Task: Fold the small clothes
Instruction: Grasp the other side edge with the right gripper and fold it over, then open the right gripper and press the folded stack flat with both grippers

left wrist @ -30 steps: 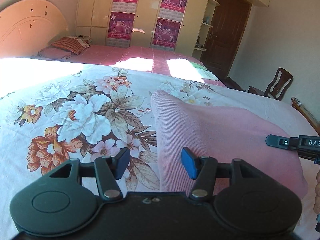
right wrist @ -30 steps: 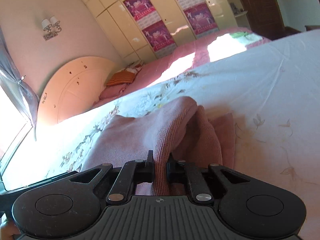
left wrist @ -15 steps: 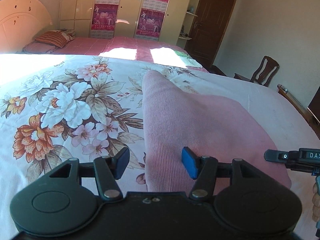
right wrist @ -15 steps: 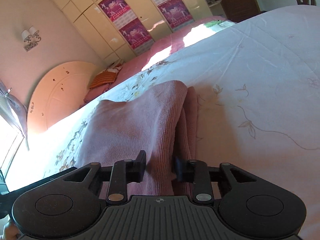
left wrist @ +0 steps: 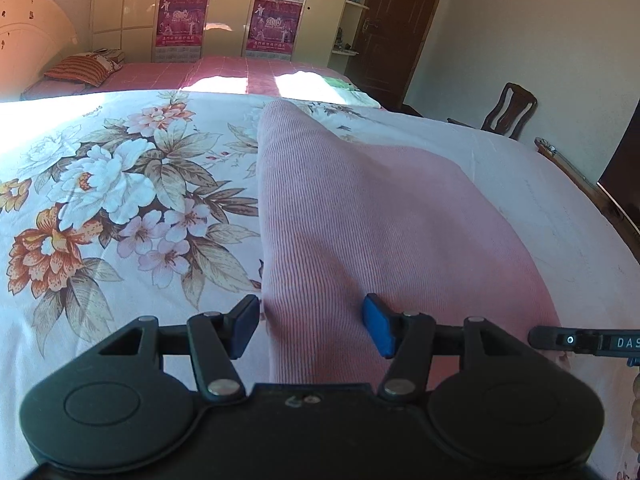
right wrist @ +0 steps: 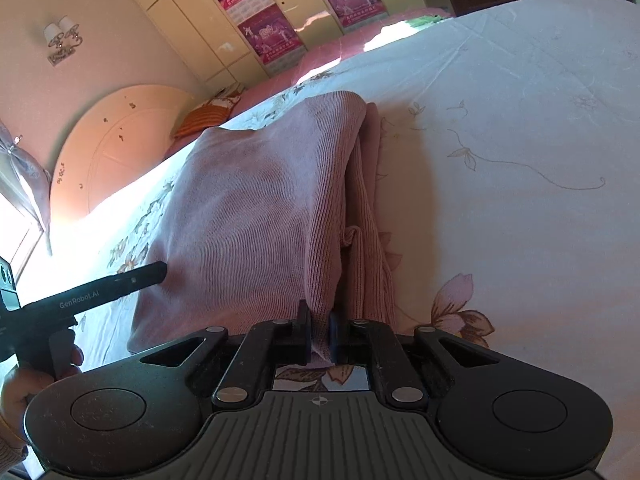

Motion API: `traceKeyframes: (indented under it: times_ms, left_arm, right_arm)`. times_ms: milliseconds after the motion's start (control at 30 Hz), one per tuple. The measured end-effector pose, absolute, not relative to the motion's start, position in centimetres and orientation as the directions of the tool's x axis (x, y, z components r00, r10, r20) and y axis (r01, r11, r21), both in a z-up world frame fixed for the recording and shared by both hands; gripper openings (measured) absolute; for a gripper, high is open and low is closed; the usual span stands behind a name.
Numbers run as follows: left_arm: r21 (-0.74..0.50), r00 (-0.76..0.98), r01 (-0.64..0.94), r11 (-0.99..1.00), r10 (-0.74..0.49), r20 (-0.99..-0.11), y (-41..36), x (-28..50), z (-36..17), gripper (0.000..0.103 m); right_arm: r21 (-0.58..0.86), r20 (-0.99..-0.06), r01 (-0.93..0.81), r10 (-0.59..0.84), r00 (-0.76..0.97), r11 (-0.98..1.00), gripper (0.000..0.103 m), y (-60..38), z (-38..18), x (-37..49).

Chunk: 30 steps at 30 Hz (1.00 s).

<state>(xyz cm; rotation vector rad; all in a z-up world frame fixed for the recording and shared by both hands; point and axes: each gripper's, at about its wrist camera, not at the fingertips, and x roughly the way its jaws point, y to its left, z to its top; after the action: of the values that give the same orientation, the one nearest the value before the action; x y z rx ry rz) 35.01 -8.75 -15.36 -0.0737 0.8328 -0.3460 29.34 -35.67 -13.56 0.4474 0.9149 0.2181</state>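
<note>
Lying on the floral bedspread (left wrist: 120, 208) near its front edge is a pink ribbed garment (left wrist: 360, 216), folded double, its fold line running away toward the far edge of the bed.

Left gripper (left wrist: 310, 326): jaws held spread, blue pads (left wrist: 378, 330) standing to either side of the garment's near left edge; no pad is seen pressing the cloth.

Right gripper (right wrist: 320, 336): jaws have just been closing and are now pressed together on a raised pinch of the garment's upper layer at its near right edge; the cloth is seen gathered between the pads. A lower layer and a knotted cord are seen just beside the pinch, toward the bedspread's plain right part.

Noted beyond the bed: a second bed with a striped pillow (left wrist: 82, 70), a wardrobe bearing calendars (left wrist: 182, 20), a wooden chair (left wrist: 506, 110), a dark door (left wrist: 394, 28).
</note>
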Motion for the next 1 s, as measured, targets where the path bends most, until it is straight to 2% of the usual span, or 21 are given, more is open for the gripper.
traceKeyframes:
  times_ms: [67,133,300,467,767,833,900,1000]
  left_arm:
    - [-0.171,0.588,0.311,0.935,-0.331,-0.738,-9.4,34.7,-15.9,0.056]
    - [-0.152,0.603,0.322,0.935,-0.326,-0.728,-9.5,34.5,-15.3,0.056]
    - [-0.207,0.645,0.267,0.941,-0.334,-0.687,-8.5,36.2,-12.8,0.057]
    - [-0.149,0.71,0.288,0.946,-0.315,-0.63,-9.4,38.7,-10.7,0.056]
    - [-0.116,0.727,0.26,0.959,-0.273,-0.63,-10.9,43.8,-12.2,0.052]
    - [-0.116,0.729,0.262,0.958,-0.275,-0.627,-10.6,43.6,-12.1,0.052]
    - [-0.089,0.73,0.278,0.957,-0.27,-0.627,-10.7,43.3,-12.3,0.052]
    - [-0.067,0.724,0.298,0.952,-0.271,-0.635,-11.0,43.2,-12.8,0.052]
  right_arm:
    - [0.451,-0.734,0.019,0.359,0.577,0.892,0.007,-35.5,-14.0,29.6]
    - [0.438,-0.733,0.001,0.357,0.578,0.899,0.007,-35.2,-13.3,29.8]
    - [0.379,-0.76,-0.04,0.335,0.557,0.925,0.007,-34.7,-12.6,30.2]
    - [0.453,-0.683,-0.056,0.386,0.62,0.89,0.008,-35.5,-10.5,30.7]
    - [0.46,-0.627,-0.09,0.395,0.671,0.883,0.008,-34.9,-9.3,35.8]
    - [0.475,-0.642,-0.091,0.416,0.644,0.875,0.014,-35.2,-9.7,35.0]
    - [0.487,-0.656,-0.08,0.425,0.624,0.869,0.038,-35.9,-10.4,33.7]
    - [0.477,-0.669,-0.085,0.424,0.61,0.875,0.038,-36.2,-10.6,31.8]
